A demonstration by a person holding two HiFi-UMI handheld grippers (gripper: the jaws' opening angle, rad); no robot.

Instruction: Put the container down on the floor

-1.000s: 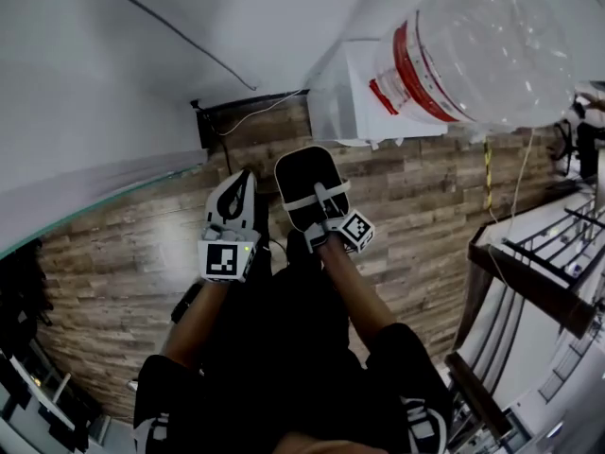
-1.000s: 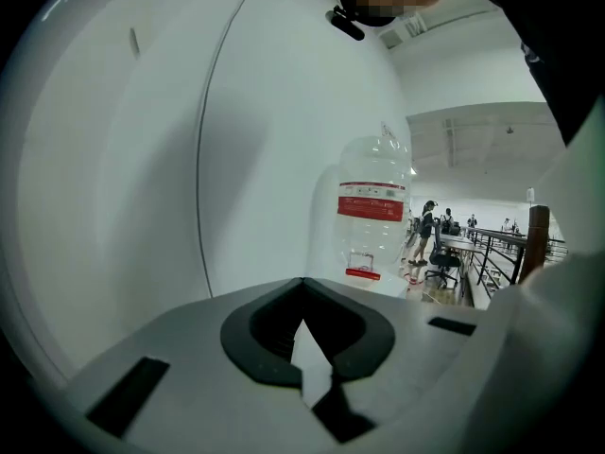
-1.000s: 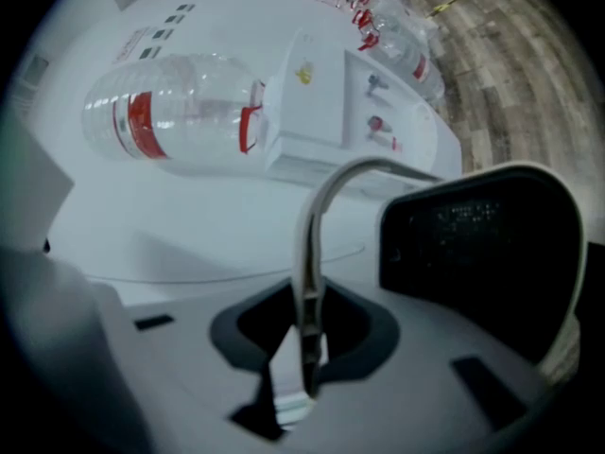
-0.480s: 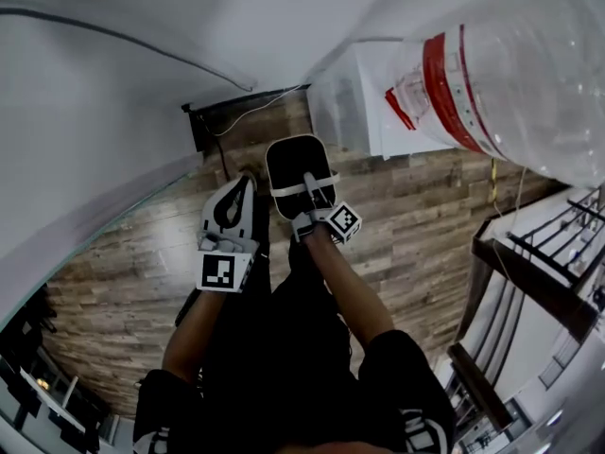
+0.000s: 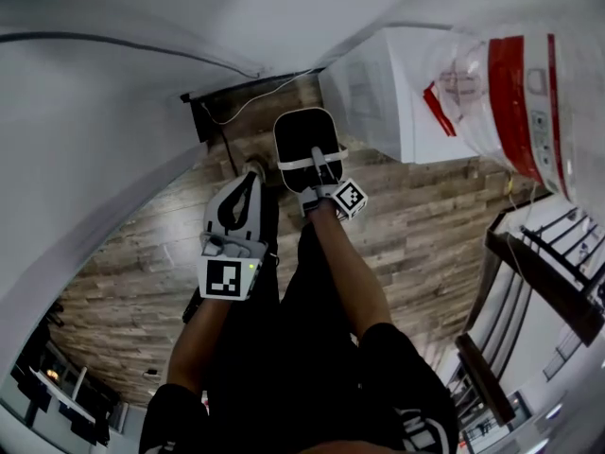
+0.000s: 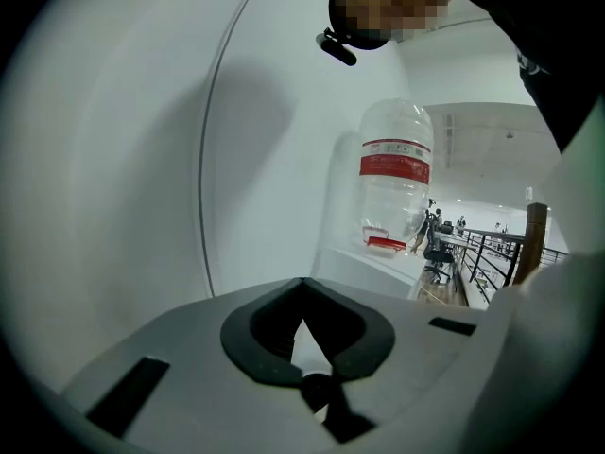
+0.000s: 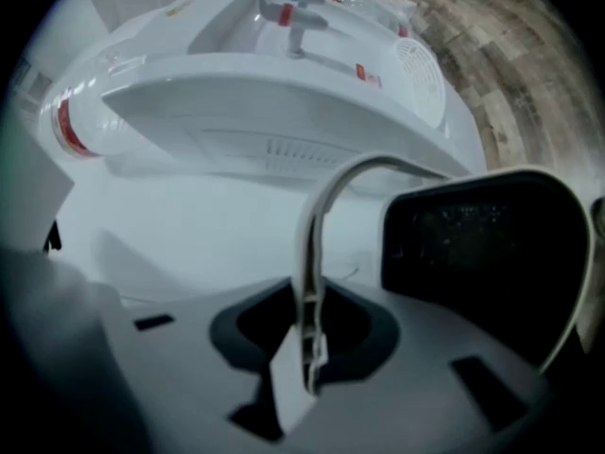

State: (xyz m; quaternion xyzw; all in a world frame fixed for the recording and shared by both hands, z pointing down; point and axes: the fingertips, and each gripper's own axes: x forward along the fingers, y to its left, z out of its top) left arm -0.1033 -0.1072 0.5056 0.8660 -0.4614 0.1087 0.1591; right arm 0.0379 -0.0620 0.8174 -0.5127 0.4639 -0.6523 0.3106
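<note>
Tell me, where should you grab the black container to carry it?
By its thin white handle, from above. The handle arches over the container and is narrow enough to fit between the jaws, so the container hangs below. The right hand-held gripper is shut on it that way.

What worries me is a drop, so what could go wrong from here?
1. The right gripper holds the black container only by its thin white handle; it may swing or slip.
2. The water dispenser stands close by; the container could bump it going down.
3. The left gripper is shut on nothing, so gives no support.
</note>
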